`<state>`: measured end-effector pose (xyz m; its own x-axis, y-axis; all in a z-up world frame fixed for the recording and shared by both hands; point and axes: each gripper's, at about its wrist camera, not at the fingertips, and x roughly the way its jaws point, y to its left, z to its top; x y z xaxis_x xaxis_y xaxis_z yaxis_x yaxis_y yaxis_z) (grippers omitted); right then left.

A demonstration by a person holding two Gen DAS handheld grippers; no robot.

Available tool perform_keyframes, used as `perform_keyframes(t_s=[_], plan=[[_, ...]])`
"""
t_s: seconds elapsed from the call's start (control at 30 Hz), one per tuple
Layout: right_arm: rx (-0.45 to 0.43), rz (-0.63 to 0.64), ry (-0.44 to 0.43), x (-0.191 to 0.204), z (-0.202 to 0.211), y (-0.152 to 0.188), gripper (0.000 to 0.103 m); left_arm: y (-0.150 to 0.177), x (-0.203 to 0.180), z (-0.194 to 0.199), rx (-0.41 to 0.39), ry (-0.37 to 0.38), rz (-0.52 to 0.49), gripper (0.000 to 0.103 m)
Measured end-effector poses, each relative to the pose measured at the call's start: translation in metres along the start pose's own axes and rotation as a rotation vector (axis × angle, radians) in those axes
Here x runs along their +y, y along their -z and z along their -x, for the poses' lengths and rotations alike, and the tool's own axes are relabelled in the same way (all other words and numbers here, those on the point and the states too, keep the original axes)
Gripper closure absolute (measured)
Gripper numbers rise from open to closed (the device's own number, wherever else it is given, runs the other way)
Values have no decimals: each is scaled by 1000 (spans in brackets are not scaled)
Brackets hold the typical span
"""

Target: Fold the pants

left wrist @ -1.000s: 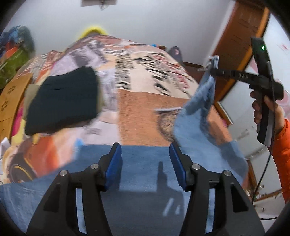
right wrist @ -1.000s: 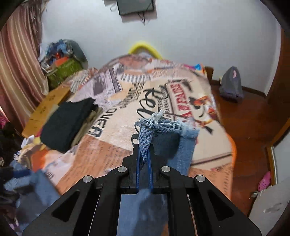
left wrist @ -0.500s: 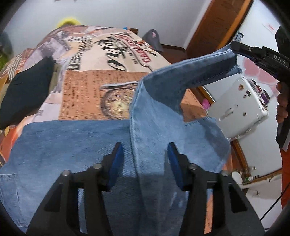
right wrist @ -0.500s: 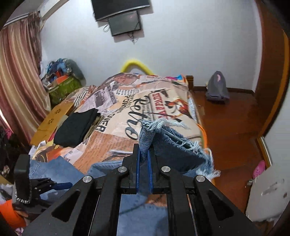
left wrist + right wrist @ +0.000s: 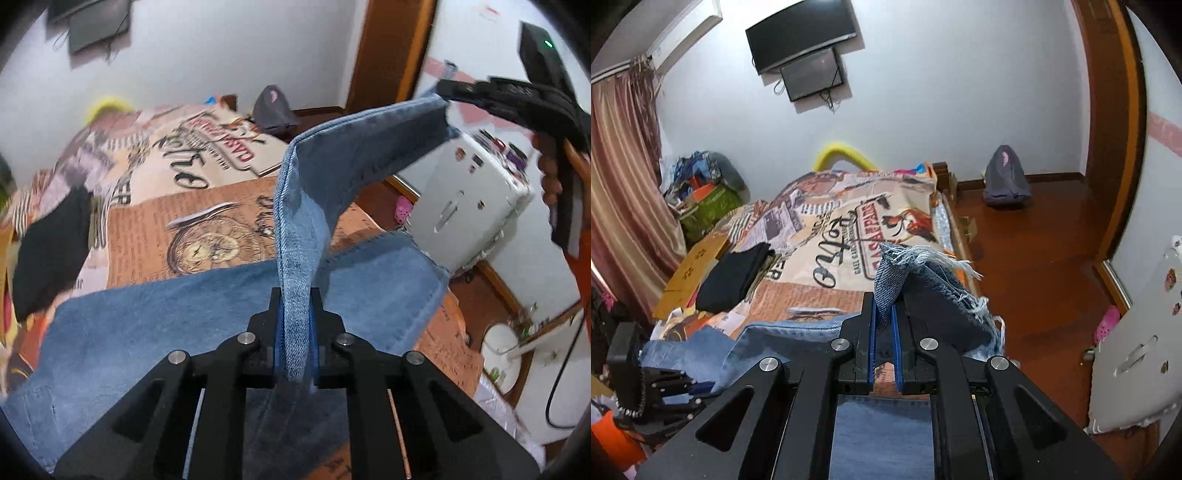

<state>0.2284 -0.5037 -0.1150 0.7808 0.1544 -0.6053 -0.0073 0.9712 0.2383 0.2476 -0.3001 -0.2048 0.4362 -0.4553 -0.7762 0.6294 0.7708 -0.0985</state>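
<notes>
Denim is clamped in both tools. The left gripper (image 5: 295, 332) has closed on the seamed edge of one leg of the jeans (image 5: 184, 325), and the right gripper (image 5: 882, 325) pinches the frayed hem (image 5: 923, 258) of that same leg, lifted off the bed (image 5: 207, 173).

By my reading the fold is barely begun: the leg hangs raised between the two tools, while the rest of the jeans lies flat on the bedspread, unfolded. Laying the leg over and folding lengthwise are both left to do.

From the left wrist, the right tool shows at two o'clock with the leg stretched toward it, and a white cabinet (image 5: 476, 206) beyond. The right wrist alone shows the frayed hem close up and a wall television (image 5: 801, 33) at eleven o'clock. Folded black clothes (image 5: 733, 277) sit at nine o'clock.
</notes>
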Motion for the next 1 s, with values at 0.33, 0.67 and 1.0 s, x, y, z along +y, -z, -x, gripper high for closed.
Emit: perform_keyframes(t_s=[0.33, 0.67, 1.0], plan=[[86, -78, 81, -63, 0, 64, 96, 29, -48, -20, 77, 61, -83, 97], [171, -256, 89, -120, -19, 126, 96, 52, -63, -42, 147, 58, -68, 97], [-35, -138, 32, -93, 23, 72, 96, 40, -65, -28, 96, 47, -70, 97]])
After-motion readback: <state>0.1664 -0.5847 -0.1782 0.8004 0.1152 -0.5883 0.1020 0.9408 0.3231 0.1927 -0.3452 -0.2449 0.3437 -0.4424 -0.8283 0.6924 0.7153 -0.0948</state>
